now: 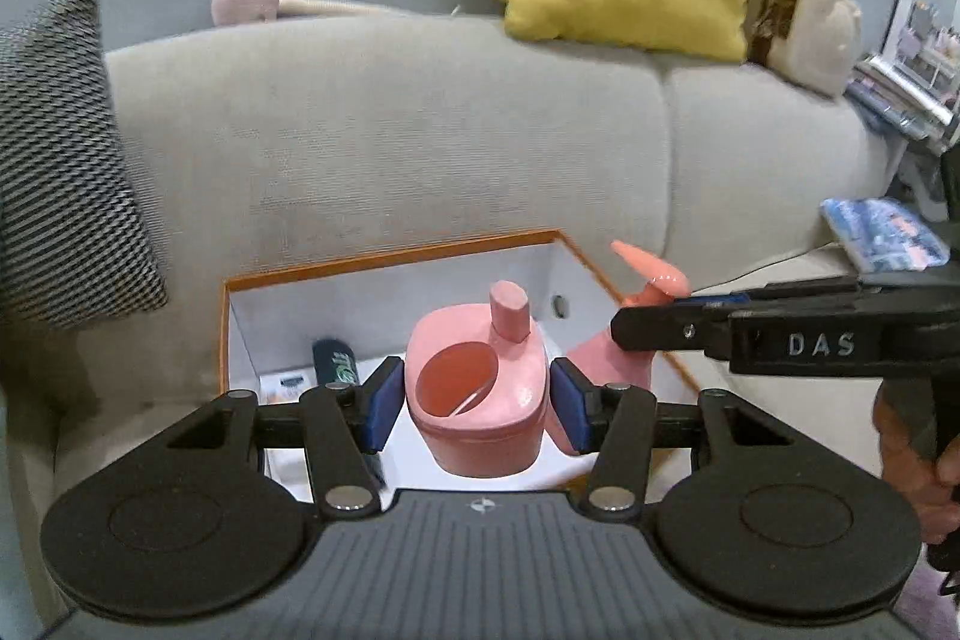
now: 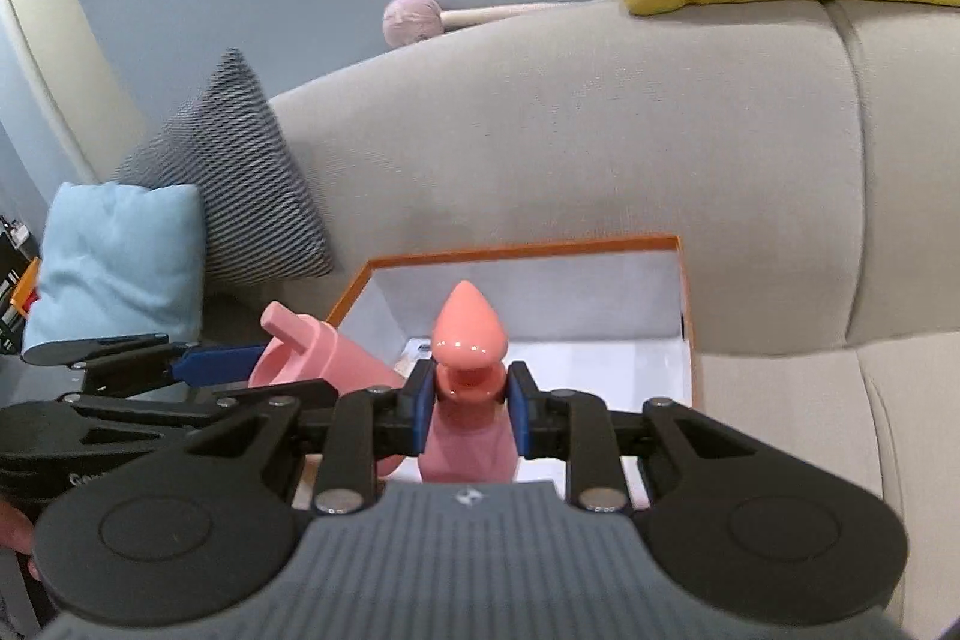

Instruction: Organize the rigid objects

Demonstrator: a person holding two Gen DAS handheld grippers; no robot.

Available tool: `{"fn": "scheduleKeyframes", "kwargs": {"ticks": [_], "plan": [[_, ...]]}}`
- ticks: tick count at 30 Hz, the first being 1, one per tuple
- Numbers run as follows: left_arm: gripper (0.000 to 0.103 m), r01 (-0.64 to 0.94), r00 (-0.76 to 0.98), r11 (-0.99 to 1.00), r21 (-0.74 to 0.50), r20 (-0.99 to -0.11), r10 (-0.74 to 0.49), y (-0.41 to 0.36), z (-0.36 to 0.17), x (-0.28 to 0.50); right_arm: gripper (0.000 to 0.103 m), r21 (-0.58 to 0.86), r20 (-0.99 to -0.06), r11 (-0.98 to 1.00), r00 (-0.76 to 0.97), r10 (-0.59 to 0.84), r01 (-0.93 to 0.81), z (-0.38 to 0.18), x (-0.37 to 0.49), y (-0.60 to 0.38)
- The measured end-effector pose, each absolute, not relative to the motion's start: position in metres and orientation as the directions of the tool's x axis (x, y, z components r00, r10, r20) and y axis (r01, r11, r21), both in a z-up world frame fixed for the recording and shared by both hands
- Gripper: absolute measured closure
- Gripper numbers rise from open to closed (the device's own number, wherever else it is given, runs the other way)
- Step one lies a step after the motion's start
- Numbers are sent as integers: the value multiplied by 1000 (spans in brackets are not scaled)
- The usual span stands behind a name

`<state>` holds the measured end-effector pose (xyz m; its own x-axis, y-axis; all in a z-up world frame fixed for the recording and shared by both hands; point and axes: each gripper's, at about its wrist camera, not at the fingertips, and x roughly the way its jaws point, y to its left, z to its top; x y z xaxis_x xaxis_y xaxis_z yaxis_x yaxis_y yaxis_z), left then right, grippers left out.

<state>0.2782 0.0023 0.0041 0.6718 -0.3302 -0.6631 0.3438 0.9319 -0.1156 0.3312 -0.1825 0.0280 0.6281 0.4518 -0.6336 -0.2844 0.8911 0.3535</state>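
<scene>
Left tool (image 1: 474,403) clamps the pink cup (image 1: 477,400) over the orange-rimmed box (image 1: 384,259) on the sofa (image 1: 384,136); right tool (image 2: 467,415) pinches the pink pump bottle (image 2: 465,400) by its neck, just right of it. Both hang close together, so lowering at once could knock one against the other or the box's right wall.
</scene>
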Motion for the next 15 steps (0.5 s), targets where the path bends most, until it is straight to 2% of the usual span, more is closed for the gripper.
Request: {"fn": "scheduleKeyframes", "kwargs": {"ticks": [7,15], "plan": [[43,349,601,933,-81,-744,-290,-4,-51,350,76,319,-718,916,569,401,-243,-22,411,-161],[43,355,569,934,-33,-785,-244,-7,-85,395,76,260,-766,924,522,374,-281,-63,461,-143]]}}
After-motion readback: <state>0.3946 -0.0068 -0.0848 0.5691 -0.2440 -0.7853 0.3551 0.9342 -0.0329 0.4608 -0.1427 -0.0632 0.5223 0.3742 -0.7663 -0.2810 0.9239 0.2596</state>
